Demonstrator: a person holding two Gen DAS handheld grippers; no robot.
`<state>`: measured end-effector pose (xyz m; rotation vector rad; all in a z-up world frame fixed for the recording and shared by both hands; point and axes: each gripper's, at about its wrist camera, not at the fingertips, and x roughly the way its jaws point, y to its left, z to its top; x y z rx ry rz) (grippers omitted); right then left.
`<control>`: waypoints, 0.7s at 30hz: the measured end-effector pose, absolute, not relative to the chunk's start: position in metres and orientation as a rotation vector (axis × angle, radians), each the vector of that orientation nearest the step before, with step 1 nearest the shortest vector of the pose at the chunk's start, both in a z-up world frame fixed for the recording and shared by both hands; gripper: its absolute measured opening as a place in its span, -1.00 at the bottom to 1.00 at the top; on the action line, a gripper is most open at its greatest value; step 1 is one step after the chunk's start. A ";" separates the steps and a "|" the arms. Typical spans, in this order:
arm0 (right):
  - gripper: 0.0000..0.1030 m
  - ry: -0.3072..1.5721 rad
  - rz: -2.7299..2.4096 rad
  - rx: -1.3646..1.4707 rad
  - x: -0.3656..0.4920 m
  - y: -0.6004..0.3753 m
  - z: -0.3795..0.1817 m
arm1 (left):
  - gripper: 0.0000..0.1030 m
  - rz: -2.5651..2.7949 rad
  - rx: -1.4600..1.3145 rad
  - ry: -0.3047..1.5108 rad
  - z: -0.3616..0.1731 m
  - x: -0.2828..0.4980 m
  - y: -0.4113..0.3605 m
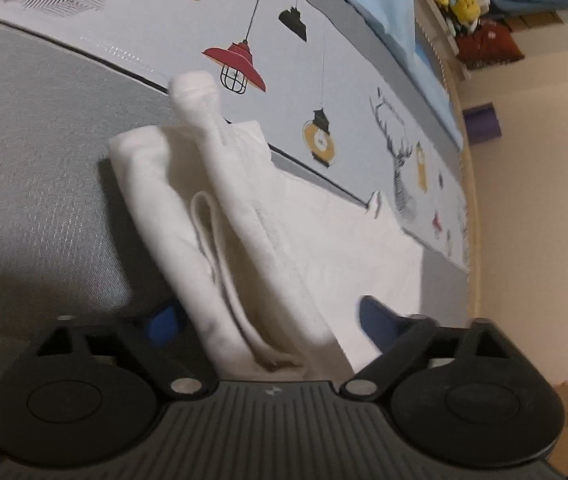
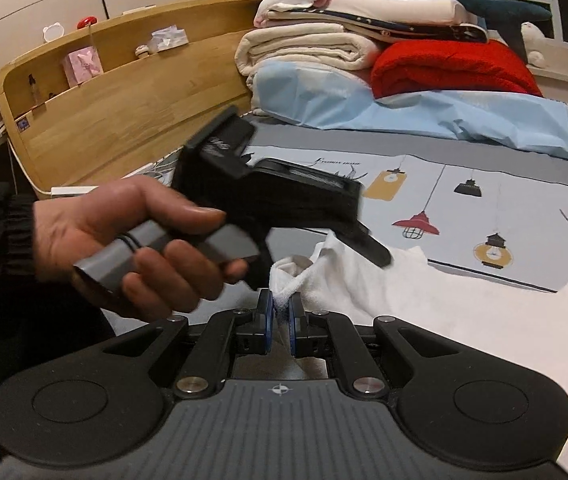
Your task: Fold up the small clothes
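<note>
White cloth pinched tight in our right gripper (image 2: 280,310); left gripper (image 1: 268,322) gapes wide, straddling the garment (image 1: 268,232). It lies on the bed (image 1: 44,152), long axis running ahead from both, right nearer the corner.

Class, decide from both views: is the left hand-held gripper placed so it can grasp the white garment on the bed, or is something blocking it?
Probably yes. The left hand-held gripper is open, and a fold of the white garment already lies between its blue fingers. Nothing blocks it.
</note>
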<state>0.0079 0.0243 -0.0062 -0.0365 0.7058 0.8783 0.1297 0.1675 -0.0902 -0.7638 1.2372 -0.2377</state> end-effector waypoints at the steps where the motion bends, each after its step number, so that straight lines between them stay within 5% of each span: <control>1: -0.86 0.707 0.884 -0.043 0.007 0.027 -0.006 | 0.10 -0.224 -0.728 1.241 -0.091 0.130 0.167; 2: -0.86 0.709 0.890 -0.050 0.006 0.031 -0.007 | -0.50 -0.206 -0.699 1.244 -0.092 0.130 0.168; 3: -0.86 0.710 0.897 -0.055 0.005 0.035 -0.008 | -0.67 -0.190 -0.682 1.240 -0.091 0.130 0.171; 13: -0.86 0.658 0.993 -0.010 0.000 0.080 0.009 | -0.69 -0.043 -0.535 1.068 -0.025 0.093 0.225; 21: -0.86 0.736 0.837 -0.104 0.006 0.054 -0.009 | -0.69 -0.077 -0.377 1.072 -0.011 0.109 0.175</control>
